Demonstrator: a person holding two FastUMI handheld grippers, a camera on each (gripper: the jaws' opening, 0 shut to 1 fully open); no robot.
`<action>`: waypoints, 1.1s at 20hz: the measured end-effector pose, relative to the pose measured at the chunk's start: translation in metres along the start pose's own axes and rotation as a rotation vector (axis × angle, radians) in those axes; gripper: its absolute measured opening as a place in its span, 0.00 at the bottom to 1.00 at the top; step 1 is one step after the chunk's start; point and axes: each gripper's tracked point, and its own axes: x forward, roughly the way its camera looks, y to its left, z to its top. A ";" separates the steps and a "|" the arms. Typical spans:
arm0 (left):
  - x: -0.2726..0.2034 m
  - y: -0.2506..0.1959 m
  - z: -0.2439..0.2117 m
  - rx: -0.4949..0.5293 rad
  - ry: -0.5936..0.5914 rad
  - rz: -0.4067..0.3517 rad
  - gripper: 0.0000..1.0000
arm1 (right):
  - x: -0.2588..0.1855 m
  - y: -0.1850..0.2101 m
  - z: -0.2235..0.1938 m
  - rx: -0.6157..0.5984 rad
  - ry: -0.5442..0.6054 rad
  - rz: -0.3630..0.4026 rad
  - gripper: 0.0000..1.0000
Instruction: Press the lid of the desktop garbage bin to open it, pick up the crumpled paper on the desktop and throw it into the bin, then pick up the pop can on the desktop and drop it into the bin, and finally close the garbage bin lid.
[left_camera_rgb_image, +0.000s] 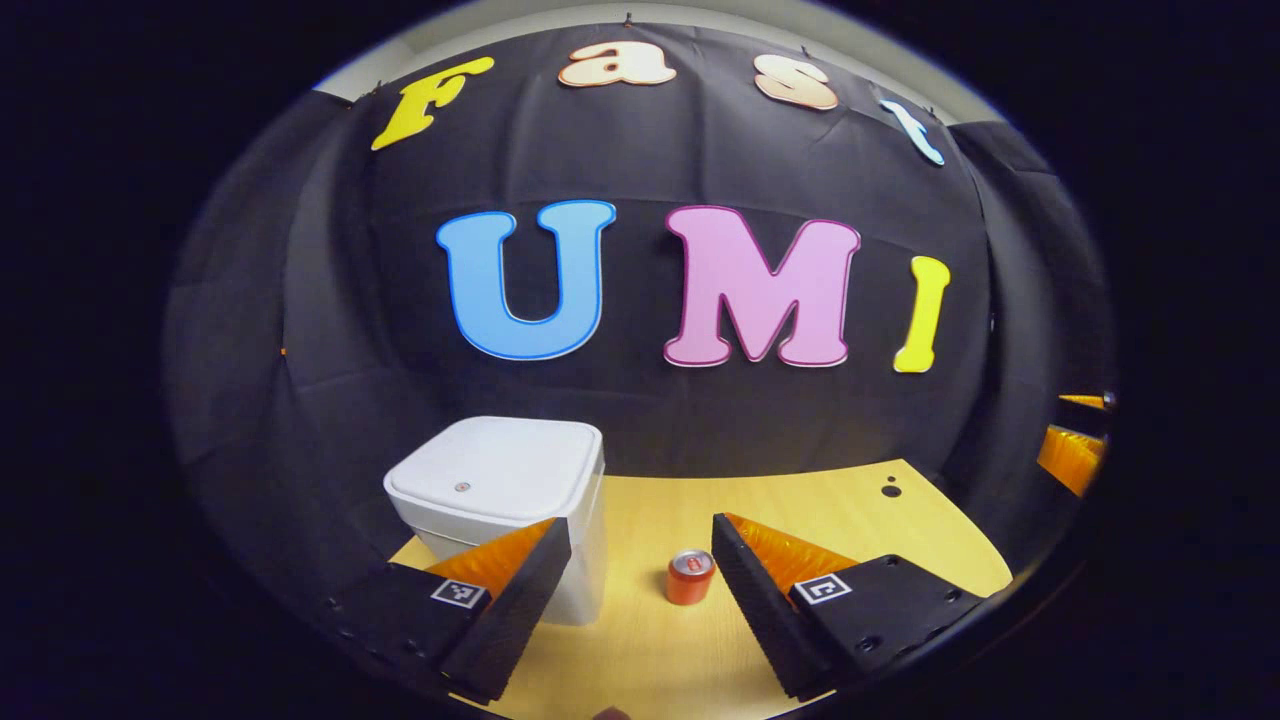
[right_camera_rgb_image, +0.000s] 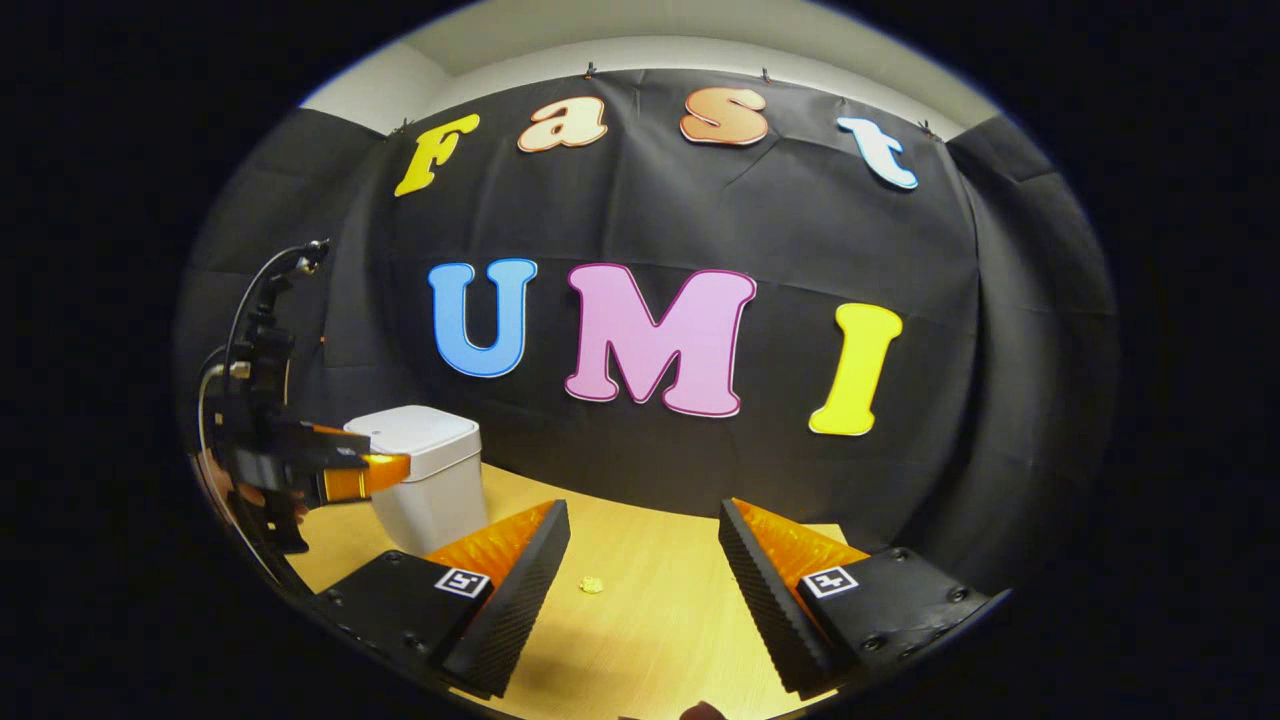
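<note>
The white garbage bin (left_camera_rgb_image: 505, 500) stands on the yellow desktop with its lid down, just ahead and left of my left gripper (left_camera_rgb_image: 640, 540), which is open and empty. A red pop can (left_camera_rgb_image: 690, 577) stands upright between that gripper's fingers but farther off, right of the bin. In the right gripper view the bin (right_camera_rgb_image: 428, 475) is at the far left, with the left gripper (right_camera_rgb_image: 375, 472) held by a hand in front of it. My right gripper (right_camera_rgb_image: 643, 525) is open above the desktop. A small yellowish crumpled paper (right_camera_rgb_image: 592, 585) lies on the desk between its fingers, farther off.
The wooden desktop (left_camera_rgb_image: 800, 510) runs back to the black cloth wall. A small dark hole (left_camera_rgb_image: 891, 490) sits in the desktop at the far right. A cable (right_camera_rgb_image: 245, 300) loops above the left gripper in the right gripper view.
</note>
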 end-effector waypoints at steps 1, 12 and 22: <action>0.006 0.014 0.009 0.020 -0.023 0.032 0.96 | 0.007 -0.001 -0.002 -0.003 -0.004 0.021 0.96; 0.075 0.109 0.005 -0.059 0.051 0.064 0.87 | 0.033 0.010 -0.002 0.050 0.009 -0.020 0.96; 0.115 0.123 -0.035 -0.003 0.174 -0.052 0.09 | 0.031 0.034 -0.004 0.015 0.025 -0.052 0.96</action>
